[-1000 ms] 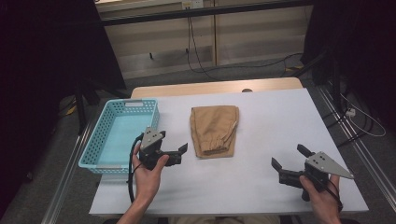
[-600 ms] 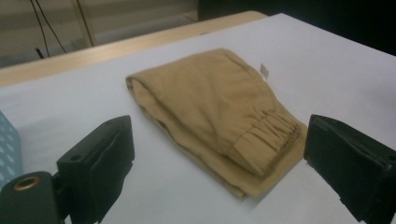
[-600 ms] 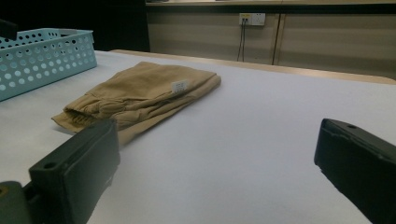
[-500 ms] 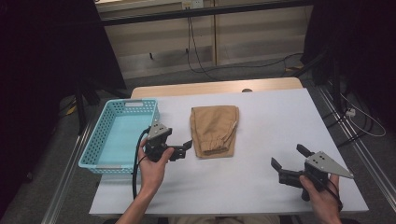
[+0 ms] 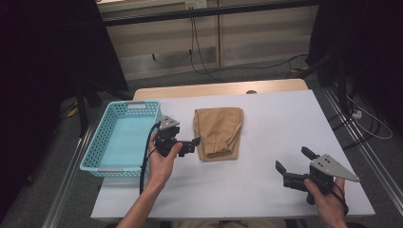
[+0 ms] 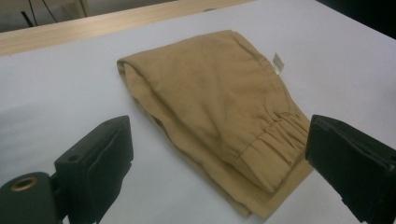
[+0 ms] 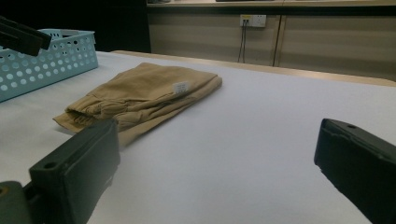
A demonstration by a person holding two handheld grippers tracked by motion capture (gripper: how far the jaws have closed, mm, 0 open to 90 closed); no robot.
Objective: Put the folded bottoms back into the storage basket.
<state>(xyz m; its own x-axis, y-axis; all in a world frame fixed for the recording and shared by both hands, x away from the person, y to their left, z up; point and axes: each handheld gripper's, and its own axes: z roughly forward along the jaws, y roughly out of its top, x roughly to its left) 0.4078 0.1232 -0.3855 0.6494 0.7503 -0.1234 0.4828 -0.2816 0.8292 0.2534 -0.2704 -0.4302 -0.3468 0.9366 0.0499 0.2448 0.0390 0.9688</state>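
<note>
So the only label I can spot is a small white tag (image 6: pixel 278 62) sewn at the edge of the folded tan pants (image 5: pixel 218 132). Something is printed on it, but it's way too small and blurry to read in either gripper view. No brand visible anywhere else.

The pants lie folded flat around the middle of the white table (image 5: pixel 266 190), elastic waistband toward the person. The left gripper (image 5: pixel 190 144) sits just beside them at their 9 o'clock, jaws spread wide and holding nothing. In the left gripper view the waistband end of the pants lies right between the two jaws, closer to the right one, and I can't tell whether anything touches yet.

The light blue basket (image 5: pixel 102 142) sits at 9 o'clock from that gripper, close by.

The right gripper (image 5: pixel 294 166) is well apart from the pants, off at their 4 o'clock near the table's front edge, jaws also wide apart with nothing in them.
</note>
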